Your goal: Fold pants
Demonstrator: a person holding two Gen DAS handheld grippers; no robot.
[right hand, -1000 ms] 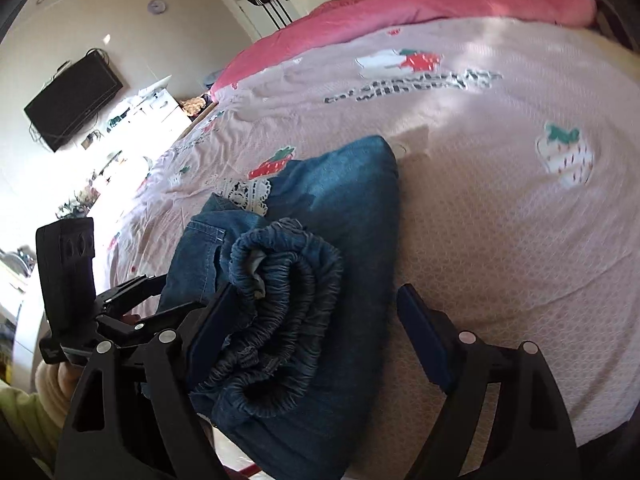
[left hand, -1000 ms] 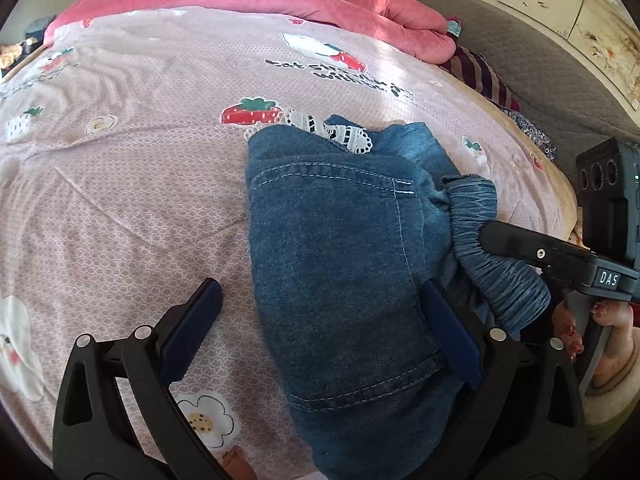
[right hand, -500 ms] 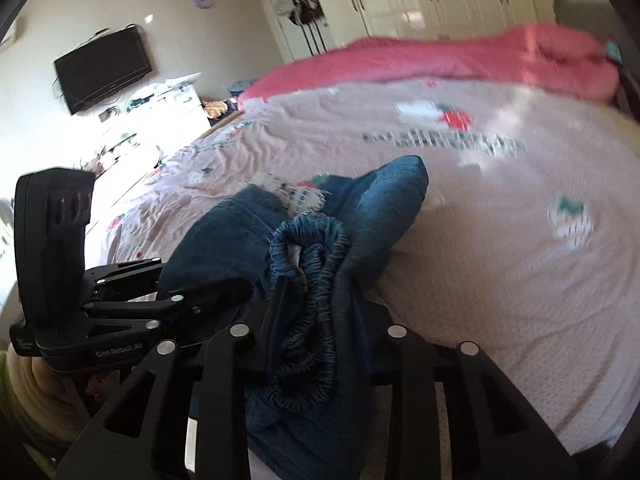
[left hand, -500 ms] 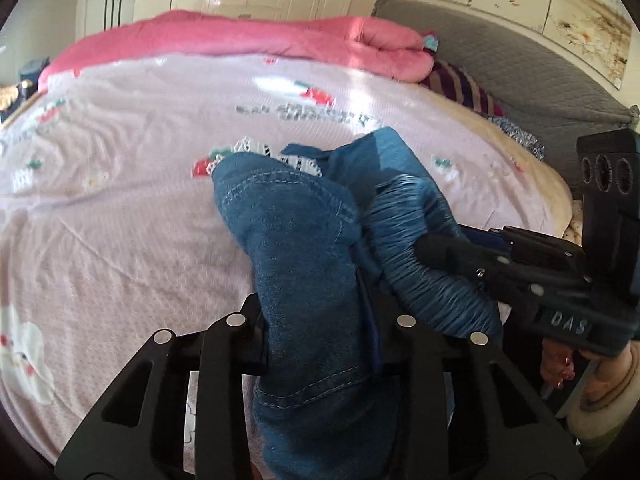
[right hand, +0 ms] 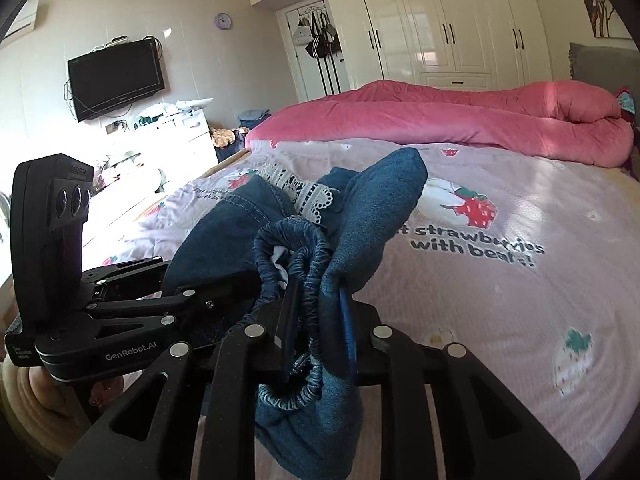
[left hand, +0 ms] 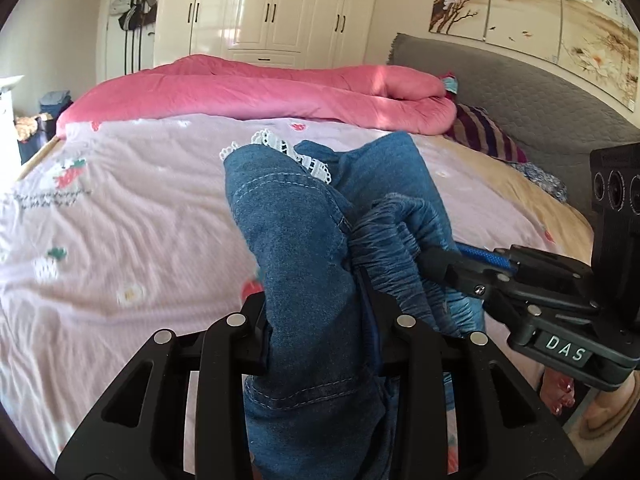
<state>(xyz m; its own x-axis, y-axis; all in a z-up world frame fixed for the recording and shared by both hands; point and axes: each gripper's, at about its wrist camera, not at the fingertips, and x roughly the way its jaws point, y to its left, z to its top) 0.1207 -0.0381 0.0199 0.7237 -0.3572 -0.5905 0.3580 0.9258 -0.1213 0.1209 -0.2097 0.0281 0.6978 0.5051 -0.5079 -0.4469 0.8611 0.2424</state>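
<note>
The denim pants [left hand: 296, 248] are held bunched and raised above the pink strawberry-print bedsheet [left hand: 120, 216], gripped from the near side by both tools. The left gripper [left hand: 316, 320] is pressed together on a thick fold of plain denim, cloth filling the gap between its pads. The right gripper [right hand: 316, 320] is pinching the gathered elastic waistband [right hand: 296, 256], and its jaws are closing further on it (fabric is seen bulging above and below the pads). In the left wrist view, the right gripper [left hand: 430, 258] is seen entering from the right, its tip buried in the ruched waistband [left hand: 400, 248]. A strip of white lace trim [right hand: 304, 192] is visible at the far top of the bundle. A rolled pink quilt [left hand: 260, 92] is noted along the far edge of the bed, well apart from the pants. White wardrobe doors [right hand: 440, 28] are recorded behind it.
</note>
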